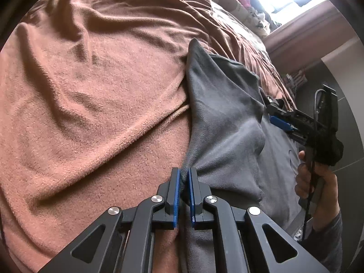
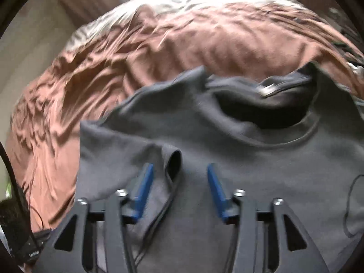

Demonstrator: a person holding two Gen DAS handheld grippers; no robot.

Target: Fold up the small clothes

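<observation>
Bedding fills nearly everything: a rumpled terracotta blanket (image 1: 91,91) covers the bed, its folds running off every side of the left wrist view, so the bed's own edges stay unseen there. On top lies the grey shirt (image 2: 250,159), spread over the blanket's near part with its neck opening (image 2: 261,111) toward the far side and a pale label just inside the collar. From the right wrist view the shirt is smeared by motion blur, and its lower hem is cut off behind the claw arms; a sleeve opening (image 2: 174,159) shows as a dark loop just ahead of the fingers. At the far end of the bed, a heap of mixed fabric under a glaring window is too washed out to make out.

Left claw (image 1: 184,177) is clenched on a bunched edge of the shirt, cloth pinched between its blue pads. Right claw (image 2: 179,182) stands released, jaws apart above the shirt with nothing pressed between them; a hand (image 1: 318,188) grips its handle at the bed's right side. Bare blanket lies wide and free left of the shirt.
</observation>
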